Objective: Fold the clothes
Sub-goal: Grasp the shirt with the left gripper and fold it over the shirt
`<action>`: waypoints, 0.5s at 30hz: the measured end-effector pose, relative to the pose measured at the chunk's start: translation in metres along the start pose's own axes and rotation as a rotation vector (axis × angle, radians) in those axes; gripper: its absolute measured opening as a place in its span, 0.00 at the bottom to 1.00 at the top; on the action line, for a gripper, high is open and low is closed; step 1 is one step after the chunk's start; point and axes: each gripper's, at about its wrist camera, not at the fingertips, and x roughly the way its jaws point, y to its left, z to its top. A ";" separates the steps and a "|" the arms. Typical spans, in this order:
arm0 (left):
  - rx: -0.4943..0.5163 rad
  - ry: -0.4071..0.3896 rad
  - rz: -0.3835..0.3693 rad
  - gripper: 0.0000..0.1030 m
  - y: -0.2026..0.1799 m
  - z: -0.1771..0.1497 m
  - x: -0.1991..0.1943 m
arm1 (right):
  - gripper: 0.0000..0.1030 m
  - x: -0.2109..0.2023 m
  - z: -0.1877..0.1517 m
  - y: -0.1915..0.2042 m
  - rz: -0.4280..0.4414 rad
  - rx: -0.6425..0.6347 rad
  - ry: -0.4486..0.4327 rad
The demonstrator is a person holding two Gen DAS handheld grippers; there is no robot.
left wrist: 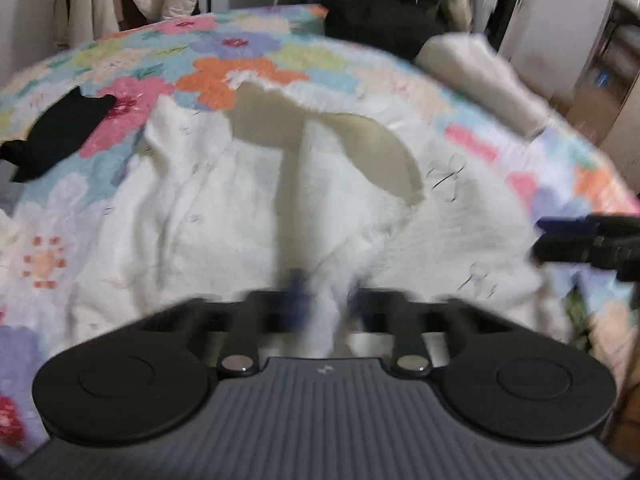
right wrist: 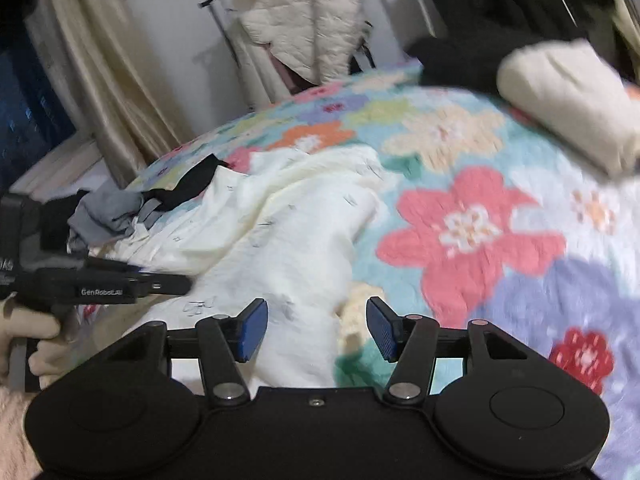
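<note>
Left wrist view: the left tool [left wrist: 320,300] is blurred, but its blue pads sit close together with white cloth bunched between them, so it appears to be pinching an edge of the white shirt [left wrist: 224,200]. The shirt lies spread and rumpled across the floral bedspread [left wrist: 248,68], its buttoned placket visible left of centre and an opening showing a beige inner side [left wrist: 360,140]. To do this fold well, the gripped edge should probably be lifted just clear of the bed and carried across in one smooth sweep, so the cloth does not drag or bunch. A black garment [left wrist: 60,132] lies at the left, apart from the shirt, and a cream folded bundle [left wrist: 480,76] rests at the far right; neither blocks the fold. The right tool [left wrist: 592,244] shows at the right edge.

Right wrist view: the right tool [right wrist: 316,328] stands wide open with nothing between its pads, hovering over the shirt's [right wrist: 288,232] near edge. A grey garment [right wrist: 108,212] lies against the shirt's far side and may catch. A hand [right wrist: 36,344] holds the left tool [right wrist: 160,284]. A quilted jacket [right wrist: 312,16] hangs behind.
</note>
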 end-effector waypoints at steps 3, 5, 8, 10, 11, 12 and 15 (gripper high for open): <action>-0.224 -0.056 0.003 0.04 0.033 -0.012 -0.033 | 0.58 0.009 -0.004 -0.004 -0.039 0.006 0.032; -0.336 -0.062 0.003 0.05 0.050 -0.026 -0.049 | 0.58 0.011 -0.006 -0.006 -0.082 0.005 0.048; -0.374 -0.021 0.085 0.10 0.058 -0.038 -0.054 | 0.58 0.009 -0.007 -0.006 -0.089 0.015 0.051; -0.374 0.004 0.070 0.24 0.057 -0.037 -0.048 | 0.58 0.005 -0.007 -0.004 -0.068 0.030 0.047; -0.370 0.014 0.052 0.43 0.055 -0.035 -0.046 | 0.58 0.002 -0.007 -0.004 -0.055 0.039 0.044; -0.352 0.021 0.044 0.51 0.051 -0.034 -0.045 | 0.58 0.000 -0.007 -0.004 -0.042 0.048 0.042; -0.273 0.039 0.090 0.69 0.038 -0.032 -0.040 | 0.58 -0.001 -0.008 -0.007 0.000 0.095 0.039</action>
